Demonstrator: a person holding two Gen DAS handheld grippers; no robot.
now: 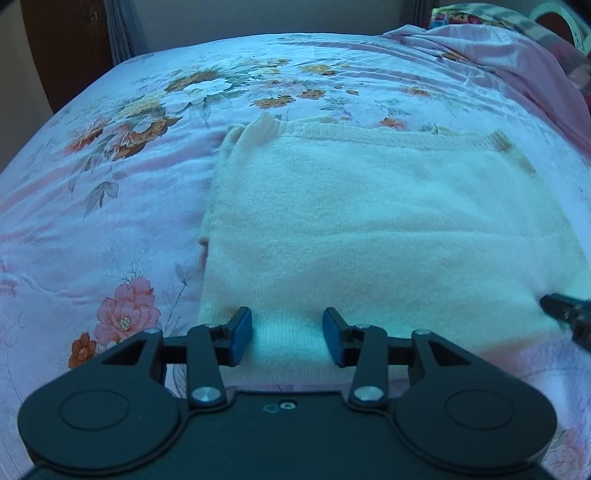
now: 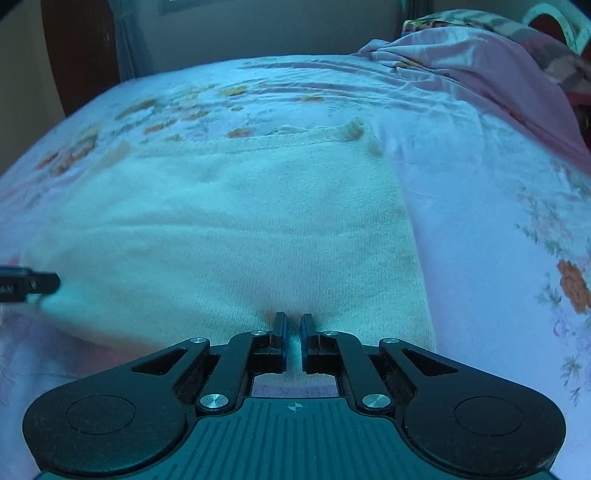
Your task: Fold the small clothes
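A cream knitted garment [image 1: 369, 229] lies folded flat on a bed sheet [image 1: 110, 229] printed with flowers. The left gripper [image 1: 287, 338] hovers at the garment's near edge, its jaws apart – cloth shows between the blue pads, but they do not press it. The right gripper [image 2: 293, 334] is nearly closed – pinching a small ridge of the same near edge.

Folded sweater [image 1: 369, 229] lies flat on bed [image 1: 110, 206]; crumpled cloth [image 1: 498, 55] behind it at far right; curtain [image 1: 122, 33] beyond bed.
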